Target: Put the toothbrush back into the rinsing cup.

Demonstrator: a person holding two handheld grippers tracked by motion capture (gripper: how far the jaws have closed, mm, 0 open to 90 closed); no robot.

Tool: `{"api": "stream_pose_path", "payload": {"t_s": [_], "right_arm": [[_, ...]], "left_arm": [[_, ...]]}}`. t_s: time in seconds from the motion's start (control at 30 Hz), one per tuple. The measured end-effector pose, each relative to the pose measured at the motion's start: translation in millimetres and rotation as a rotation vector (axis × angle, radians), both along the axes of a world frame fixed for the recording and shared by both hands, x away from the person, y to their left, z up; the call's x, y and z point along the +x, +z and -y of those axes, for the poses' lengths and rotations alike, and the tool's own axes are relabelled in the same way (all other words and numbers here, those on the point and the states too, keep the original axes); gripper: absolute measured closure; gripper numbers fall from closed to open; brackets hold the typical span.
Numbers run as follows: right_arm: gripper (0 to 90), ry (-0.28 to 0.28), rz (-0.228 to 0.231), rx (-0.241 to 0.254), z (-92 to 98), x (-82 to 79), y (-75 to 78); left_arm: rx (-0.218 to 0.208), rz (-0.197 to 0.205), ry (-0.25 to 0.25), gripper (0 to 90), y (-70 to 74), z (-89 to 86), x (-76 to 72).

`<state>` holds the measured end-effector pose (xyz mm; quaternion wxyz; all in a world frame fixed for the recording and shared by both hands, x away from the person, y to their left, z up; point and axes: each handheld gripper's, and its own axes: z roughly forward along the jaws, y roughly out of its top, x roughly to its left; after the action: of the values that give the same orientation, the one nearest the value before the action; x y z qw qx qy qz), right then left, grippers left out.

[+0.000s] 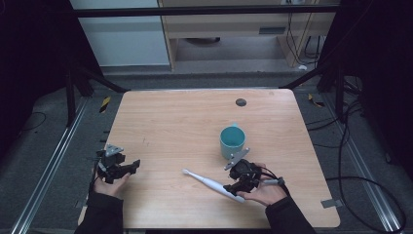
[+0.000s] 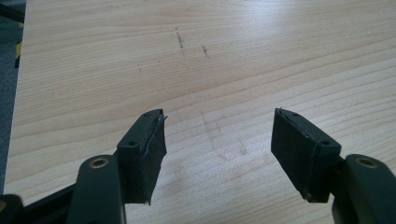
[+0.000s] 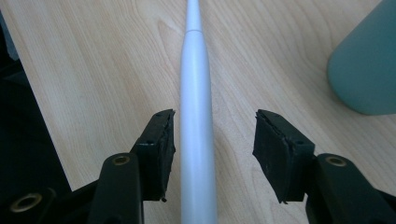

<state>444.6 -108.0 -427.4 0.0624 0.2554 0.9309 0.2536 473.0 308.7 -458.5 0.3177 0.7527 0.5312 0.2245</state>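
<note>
A white electric toothbrush [image 1: 210, 184] lies flat on the wooden table [image 1: 170, 122], head toward the left. My right gripper [image 1: 234, 187] straddles its handle end, open; in the right gripper view the toothbrush handle [image 3: 197, 121] runs between the two pads, close to the left pad [image 3: 159, 149] and apart from the other. A teal mug [image 1: 232, 141] stands upright just beyond that hand, and its wall [image 3: 366, 65] shows at the right edge. My left gripper [image 1: 130, 166] rests near the table's left front edge, open [image 2: 217, 144], with only bare wood between its pads.
A small dark round disc [image 1: 240, 102] sits in the tabletop near the far edge. Dark floor, metal rails [image 1: 48, 165] and cables [image 1: 360, 180] surround the table. A strip of tape [image 1: 330, 202] lies at the front right corner.
</note>
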Motion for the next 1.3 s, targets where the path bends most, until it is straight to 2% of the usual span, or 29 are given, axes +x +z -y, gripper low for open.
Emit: {"api": "stream_pose_path", "payload": {"t_s": [0.1, 0.3, 0.63, 1.3], "right_arm": [[48.0, -0.003, -0.02, -0.046, -7.7, 2.9, -1.6], [50.1, 0.025, -0.036, -0.119, -19.1, 4.1, -7.1], [52.7, 0.043, -0.05, -0.158, -29.9, 6.3, -16.7], [60.7, 0.051, -0.12, -0.223, -39.3, 13.4, -36.4]], "left_arm": [[0.0, -0.003, 0.001, 34.8, -0.9, -0.9, 0.4], [0.001, -0.005, 0.0, 34.8, -1.0, -0.6, 0.9], [0.004, -0.007, -0.006, 34.8, -1.5, 0.1, 0.5], [0.009, -0.009, -0.008, 34.8, -2.1, 0.6, 0.7]]}}
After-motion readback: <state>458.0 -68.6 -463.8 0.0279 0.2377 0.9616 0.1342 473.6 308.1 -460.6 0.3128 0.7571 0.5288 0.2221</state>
